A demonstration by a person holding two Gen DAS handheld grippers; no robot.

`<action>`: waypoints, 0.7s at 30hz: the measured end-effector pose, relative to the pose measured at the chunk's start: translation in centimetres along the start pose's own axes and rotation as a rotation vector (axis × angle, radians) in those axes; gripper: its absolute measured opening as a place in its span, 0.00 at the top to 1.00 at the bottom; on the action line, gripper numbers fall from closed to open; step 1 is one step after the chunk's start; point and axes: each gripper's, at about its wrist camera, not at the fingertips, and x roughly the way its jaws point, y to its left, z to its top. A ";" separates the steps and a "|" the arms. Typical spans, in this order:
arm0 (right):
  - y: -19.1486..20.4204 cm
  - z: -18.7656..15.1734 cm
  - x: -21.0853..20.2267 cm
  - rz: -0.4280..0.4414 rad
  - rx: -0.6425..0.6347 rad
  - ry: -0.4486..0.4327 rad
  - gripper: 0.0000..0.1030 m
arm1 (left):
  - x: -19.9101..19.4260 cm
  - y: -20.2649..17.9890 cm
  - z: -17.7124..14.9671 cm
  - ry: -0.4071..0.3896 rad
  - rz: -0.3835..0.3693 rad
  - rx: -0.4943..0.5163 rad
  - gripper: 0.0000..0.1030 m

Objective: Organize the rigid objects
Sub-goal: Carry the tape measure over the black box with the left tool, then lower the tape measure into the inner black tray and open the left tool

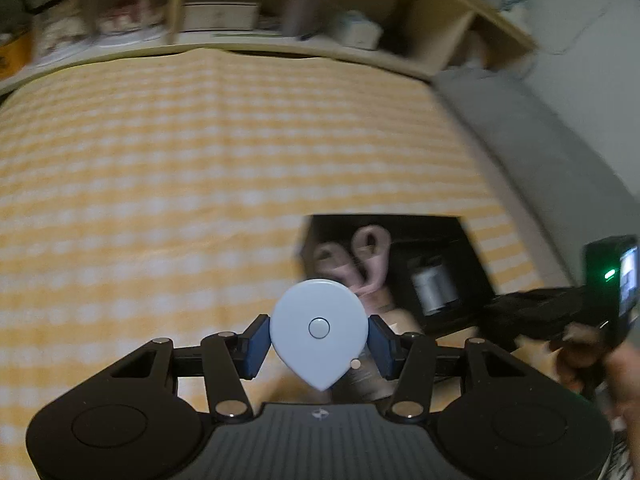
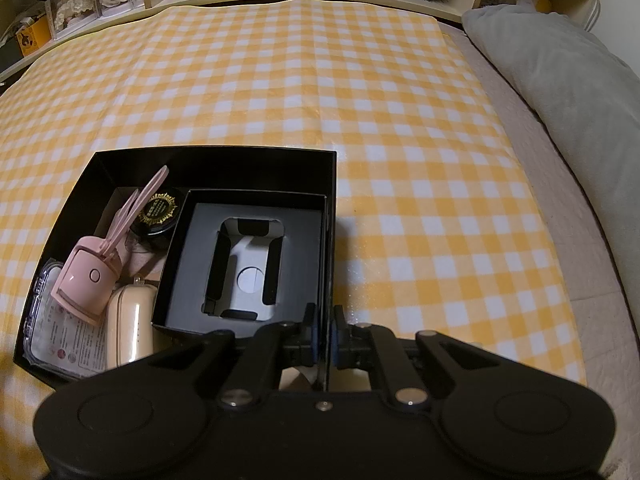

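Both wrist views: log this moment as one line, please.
left gripper: shut on pale blue tape measure, above checked cloth | right gripper: shut on black box wall | box contents: pink curler, jar

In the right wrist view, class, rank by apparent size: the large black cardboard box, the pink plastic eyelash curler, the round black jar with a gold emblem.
1. Large black cardboard box, holding both others.
2. Pink plastic eyelash curler, handles included.
3. Round black jar with gold emblem, partly hidden, so its size is uncertain.
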 end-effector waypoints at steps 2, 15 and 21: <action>0.0 0.0 0.0 0.000 0.000 0.000 0.94 | 1.2 -2.3 0.6 -0.002 -0.041 0.004 0.49; -0.1 0.1 -0.3 0.009 0.004 -0.004 0.94 | 12.1 -10.6 3.0 0.097 -0.069 0.020 0.49; -0.5 0.2 -0.5 0.014 0.008 -0.005 0.94 | 14.2 -11.7 3.5 0.087 -0.017 0.053 0.48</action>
